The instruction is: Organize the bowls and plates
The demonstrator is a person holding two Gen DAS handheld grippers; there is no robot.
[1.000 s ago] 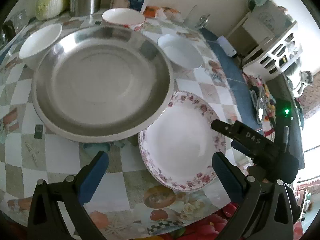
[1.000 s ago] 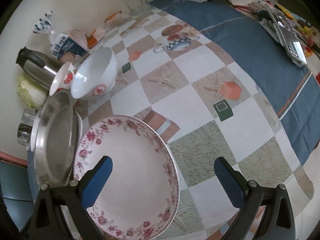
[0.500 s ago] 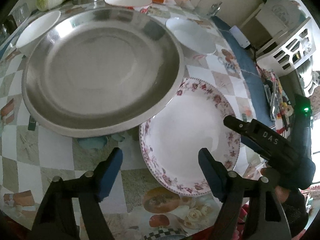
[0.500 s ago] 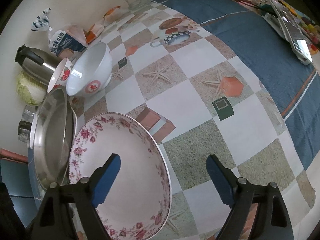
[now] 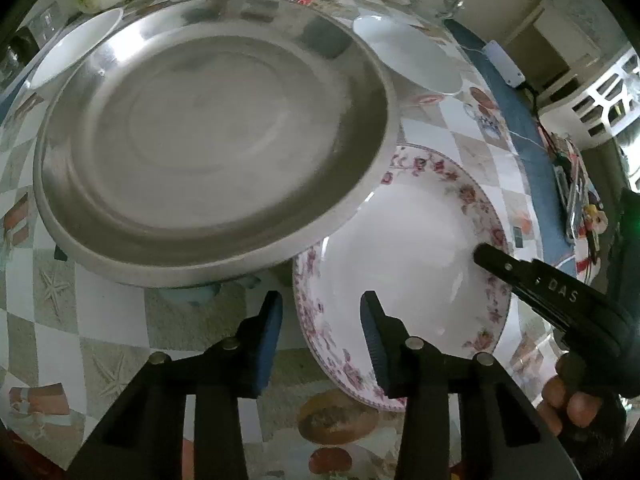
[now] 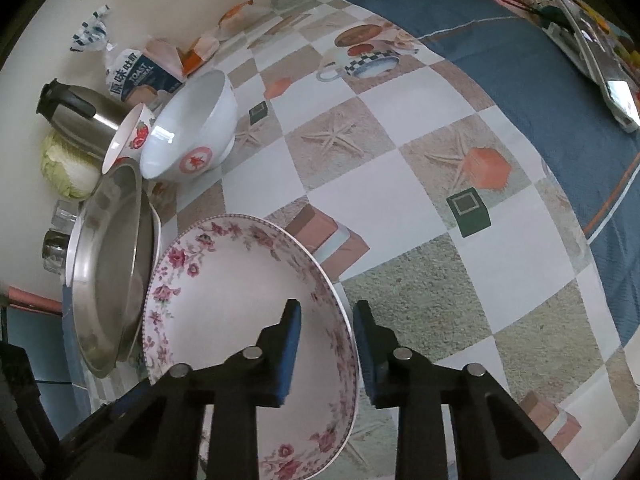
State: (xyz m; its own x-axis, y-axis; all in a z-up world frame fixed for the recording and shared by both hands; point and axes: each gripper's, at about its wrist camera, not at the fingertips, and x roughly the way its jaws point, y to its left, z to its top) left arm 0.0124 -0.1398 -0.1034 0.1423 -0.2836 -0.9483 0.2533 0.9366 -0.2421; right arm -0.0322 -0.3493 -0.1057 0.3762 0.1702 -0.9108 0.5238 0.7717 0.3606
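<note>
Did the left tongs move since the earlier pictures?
Yes. The left tongs came nearer the flowered white plate's near-left rim, their jaws closing astride it, not yet pressing.

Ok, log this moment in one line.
left gripper: jaws closing astride floral plate rim | right gripper: closing, opposite rim | not lifted

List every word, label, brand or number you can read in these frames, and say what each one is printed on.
"DAS": white letters on the black finger of the right hand-held gripper, seen from the left wrist.
"TOAST ORIGINAL": on the blue bread bag by the wall; "ORIGINAL" is blurred.
Chinese characters above "TOAST" on that bag: too blurred to quote reliably.
Red round emblem on the white bowl: character inside unreadable.
</note>
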